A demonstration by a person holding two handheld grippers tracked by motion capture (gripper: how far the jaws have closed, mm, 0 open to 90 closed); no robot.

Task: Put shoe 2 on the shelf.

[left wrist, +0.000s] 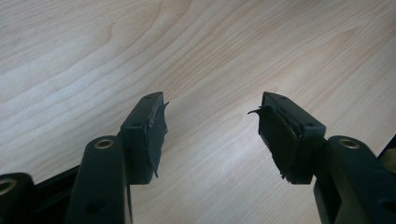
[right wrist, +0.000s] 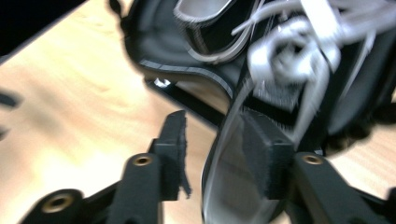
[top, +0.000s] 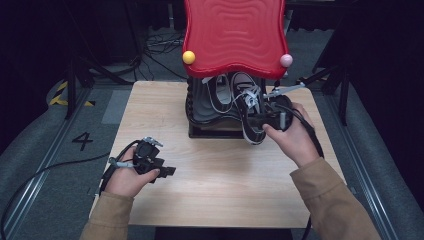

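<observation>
Nearest the camera in the high view you've got the person's 2 tan sleeves coming in from the bottom edge, and the left gripper point(top: 167, 171) is just parked low over the bare wooden table point(top: 220, 175), well apart from everything else. Its own view shows the jaws spread wide with nothing but wood grain between them, so my read is it's idling out of the way until it's needed. Further in, the right gripper point(top: 256, 119) is where the work is: it sits at the front of the shoe rack, and in the right gripper view the heel edge of the black sneaker point(right wrist: 243, 154) stands between the jaws, one pad against its inner side and the other just off the outer side, so I'd call it closing on the shoe rather than fully clamped, though the blur makes that hard to swear to. The sneaker point(top: 250, 107) hangs tilted, half off the lower black shelf point(top: 210, 117), white laces spilling out. Grabbing by the heel rim makes sense, it's the stiffest bit. Above and behind sits the red wavy top shelf point(top: 235, 35).
</observation>
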